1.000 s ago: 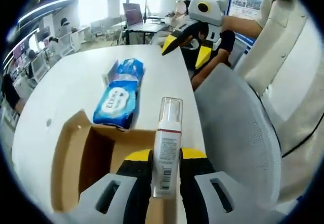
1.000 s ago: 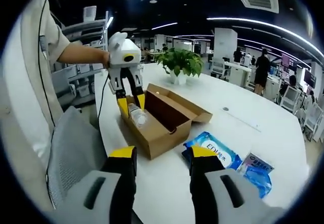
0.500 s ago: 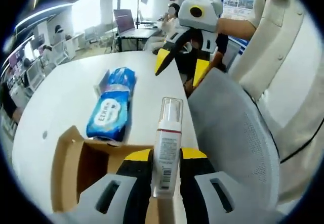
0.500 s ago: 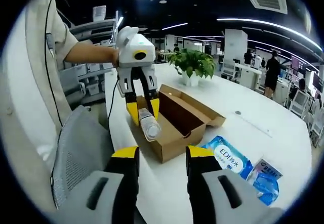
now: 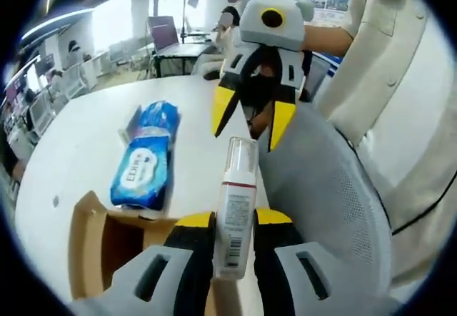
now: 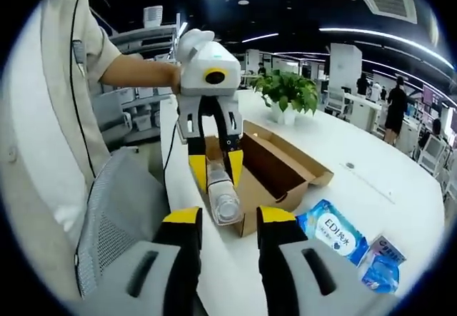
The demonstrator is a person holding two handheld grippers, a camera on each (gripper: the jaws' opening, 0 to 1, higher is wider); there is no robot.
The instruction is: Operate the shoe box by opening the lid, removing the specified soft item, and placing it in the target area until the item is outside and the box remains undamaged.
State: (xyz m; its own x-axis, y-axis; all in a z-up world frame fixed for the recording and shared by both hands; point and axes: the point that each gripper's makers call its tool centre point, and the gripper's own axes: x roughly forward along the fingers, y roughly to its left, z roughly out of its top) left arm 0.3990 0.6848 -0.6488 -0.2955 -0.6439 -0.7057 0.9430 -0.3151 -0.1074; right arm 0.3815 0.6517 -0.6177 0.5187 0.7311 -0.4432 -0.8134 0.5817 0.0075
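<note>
We are holding a pump bottle (image 5: 234, 212) clamped between the jaws of the left tool (image 5: 232, 220), its long axis running straight out along the jaws with the clear pump cap leading and the labelled body pinched low down. From the right gripper view the same bottle (image 6: 220, 190) is hanging cap-down from the left tool (image 6: 214, 170), lifted clear above the near end of the open shoe box (image 6: 275, 180), whose flaps are folded back and whose inside looks bare. The right tool (image 6: 228, 220) is standing with its jaws parted and nothing between them, waiting just in front of the bottle; in the left gripper view that right tool (image 5: 246, 113) is pointing its yellow tips down toward the bottle's cap, close but not touching. So the bottle is lying between the two tools, nearer the left one, which is already gripping it. On the white desk (image 5: 78, 130), beyond the box (image 5: 96, 248), two blue soft packs (image 5: 143, 159) are lying side by side, well clear of the box. We are judging that the coming move turns on carrying the bottle sideways off the box rim and toward the desk, keeping its axis in line with the jaws so that it doesn't slip.
</note>
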